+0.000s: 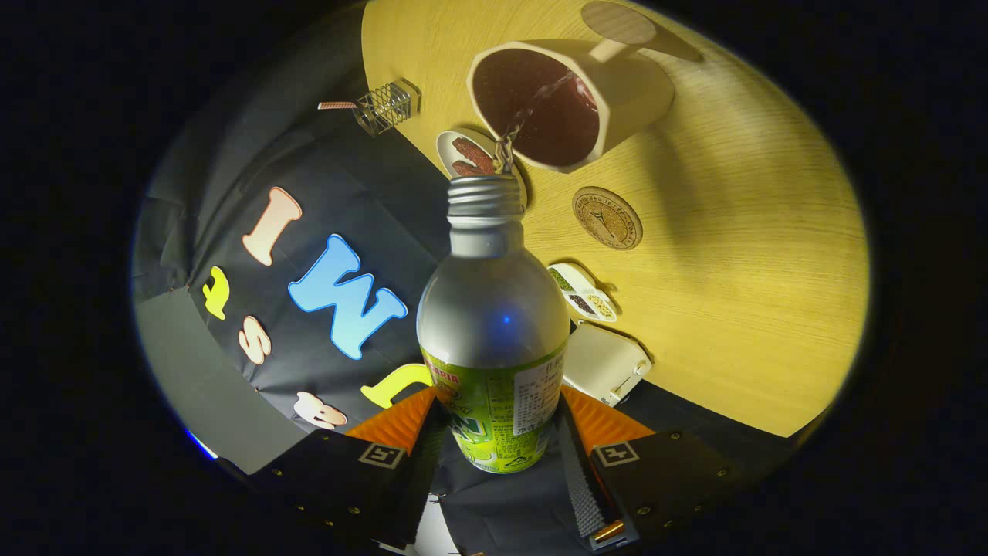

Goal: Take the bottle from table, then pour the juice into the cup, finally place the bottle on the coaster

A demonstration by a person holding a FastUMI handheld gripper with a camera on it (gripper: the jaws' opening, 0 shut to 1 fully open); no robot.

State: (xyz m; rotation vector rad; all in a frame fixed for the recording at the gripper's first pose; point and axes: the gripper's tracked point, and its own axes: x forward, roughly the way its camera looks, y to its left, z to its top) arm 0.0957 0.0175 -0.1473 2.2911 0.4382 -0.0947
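Note:
My gripper point(498, 421) is shut on a silver bottle point(494, 324) with a green label, both fingers point(405, 421) pressing its lower body. The bottle is tipped, its open threaded mouth pointing at a cream cup point(617, 93) with a handle just beyond. A thin stream of juice point(532, 108) runs from the mouth into the cup, which holds dark liquid. A round cork coaster point(607, 218) lies on the wooden table point(741, 255) beside the cup, off to the right of the bottle's neck.
A small white dish of dark snacks point(467, 154) sits right behind the bottle's mouth. A divided dish of seeds point(584, 293) and a cream box point(606, 363) lie right of the bottle. A wire holder point(386, 106) stands by the table's edge.

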